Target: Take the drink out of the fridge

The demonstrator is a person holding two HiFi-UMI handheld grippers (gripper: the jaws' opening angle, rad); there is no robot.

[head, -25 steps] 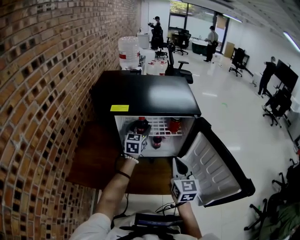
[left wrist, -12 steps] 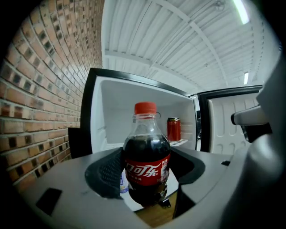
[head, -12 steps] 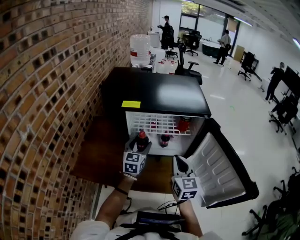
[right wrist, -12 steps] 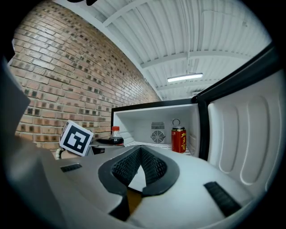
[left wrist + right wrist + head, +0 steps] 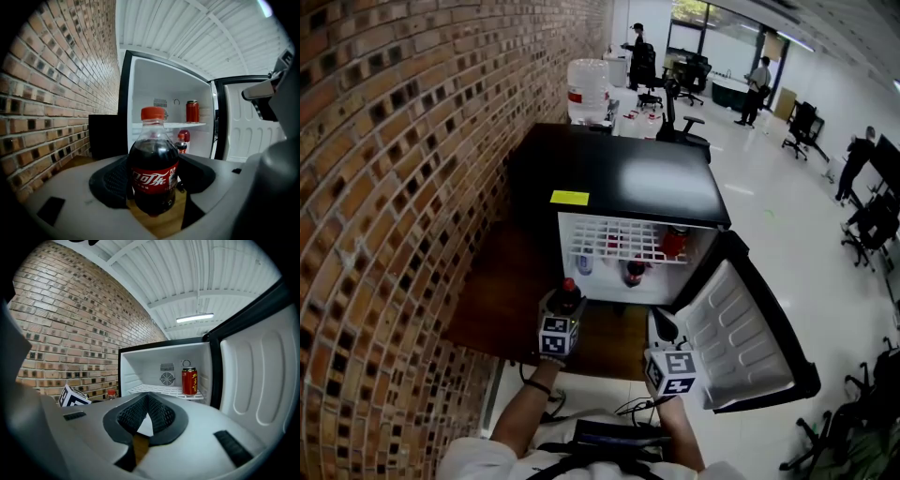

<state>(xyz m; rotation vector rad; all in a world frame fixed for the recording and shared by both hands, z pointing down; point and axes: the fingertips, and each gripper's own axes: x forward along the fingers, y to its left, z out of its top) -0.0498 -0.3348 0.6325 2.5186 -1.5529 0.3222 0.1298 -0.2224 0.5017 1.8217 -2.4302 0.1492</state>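
Clamping the bottle (image 5: 153,168) upright outside the fridge (image 5: 619,178), at 7 o'clock of its open front, the left hand-held gripper (image 5: 566,305) seems nearly done removing it, so next comes a steady set-down, while the right hand-held gripper (image 5: 147,401), at its 3 o'clock, has jaws together, empty.

In the head view the marker cube (image 5: 557,336) of the left tongs (image 5: 565,305) covers most of the cola bottle (image 5: 569,291); only its red cap and dark shoulders show. In the right gripper view the body of the right tongs (image 5: 147,399) hides all of that bottle but the cap, and the fridge door (image 5: 255,380) is cut off by the right edge. In the left gripper view the held bottle covers part of a second bottle (image 5: 183,139) inside the fridge (image 5: 164,79). Print on the red can (image 5: 192,111) and the yellow sticker (image 5: 570,198) is too small to read.
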